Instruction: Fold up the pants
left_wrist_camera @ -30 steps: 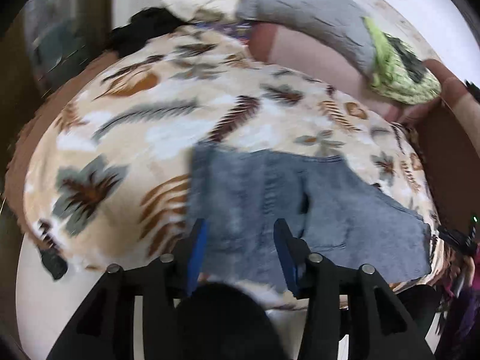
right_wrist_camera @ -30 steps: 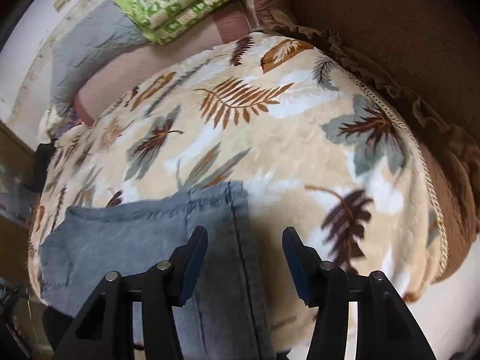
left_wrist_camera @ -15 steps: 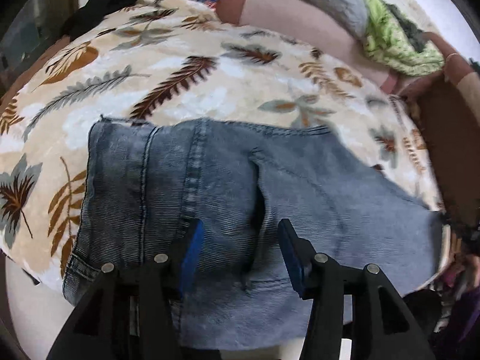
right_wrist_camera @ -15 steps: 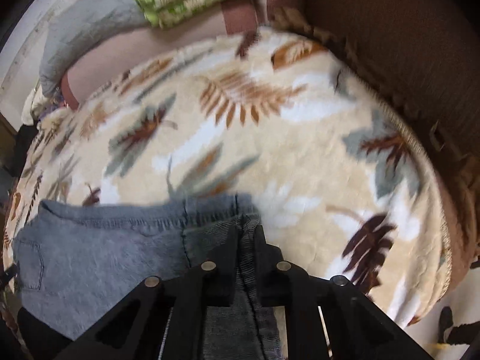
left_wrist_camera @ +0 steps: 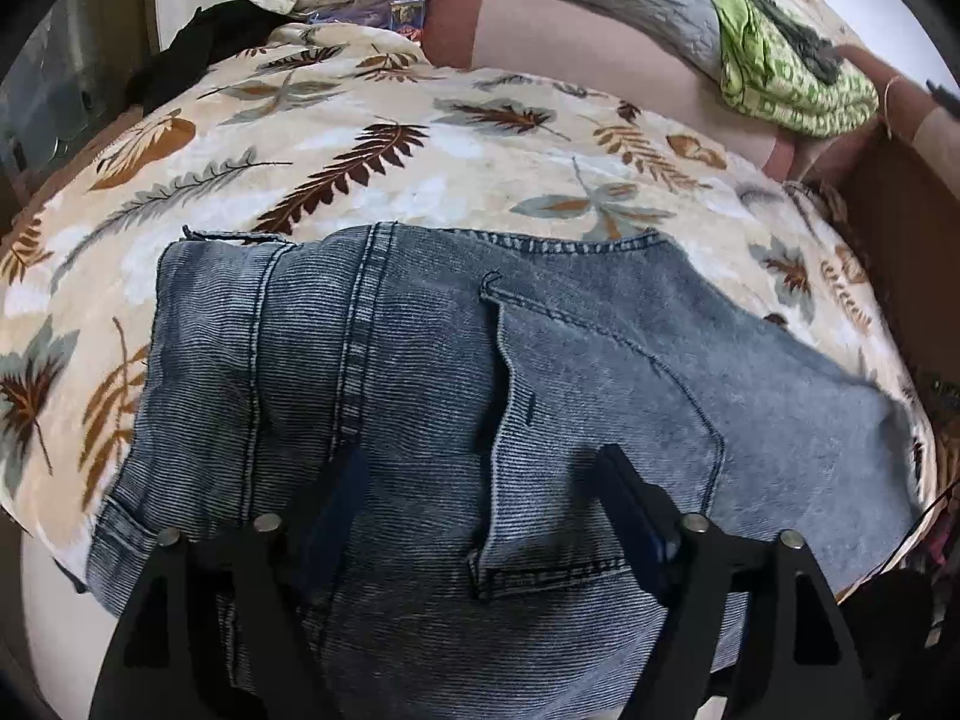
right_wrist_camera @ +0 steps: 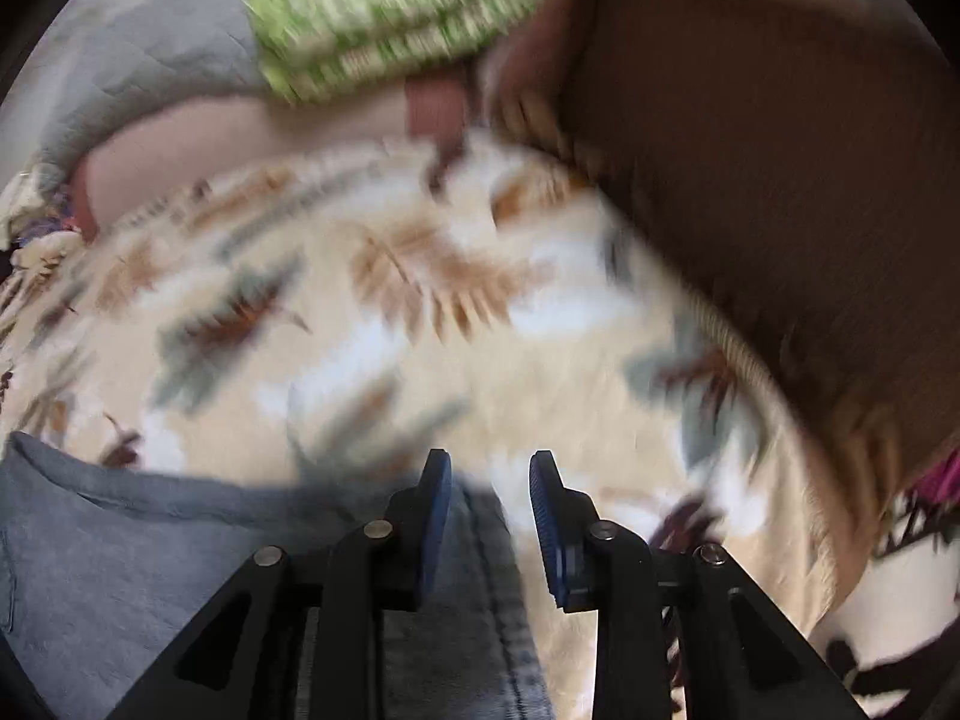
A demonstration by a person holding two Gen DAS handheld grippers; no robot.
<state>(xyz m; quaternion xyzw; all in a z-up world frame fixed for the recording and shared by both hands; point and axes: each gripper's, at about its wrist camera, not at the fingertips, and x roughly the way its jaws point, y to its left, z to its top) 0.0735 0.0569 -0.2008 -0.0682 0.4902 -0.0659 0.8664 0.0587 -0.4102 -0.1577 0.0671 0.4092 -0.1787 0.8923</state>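
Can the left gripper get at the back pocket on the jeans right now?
Probably yes. The left gripper is open right above the jeans, and the pocket lies face up between its fingers with nothing covering it.

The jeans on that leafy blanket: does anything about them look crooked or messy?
Slightly. The jeans lie folded on the blanket, but the layers do not line up: a small flap pokes out at the upper left corner, and the pocket panel sits askew. No damage shows.
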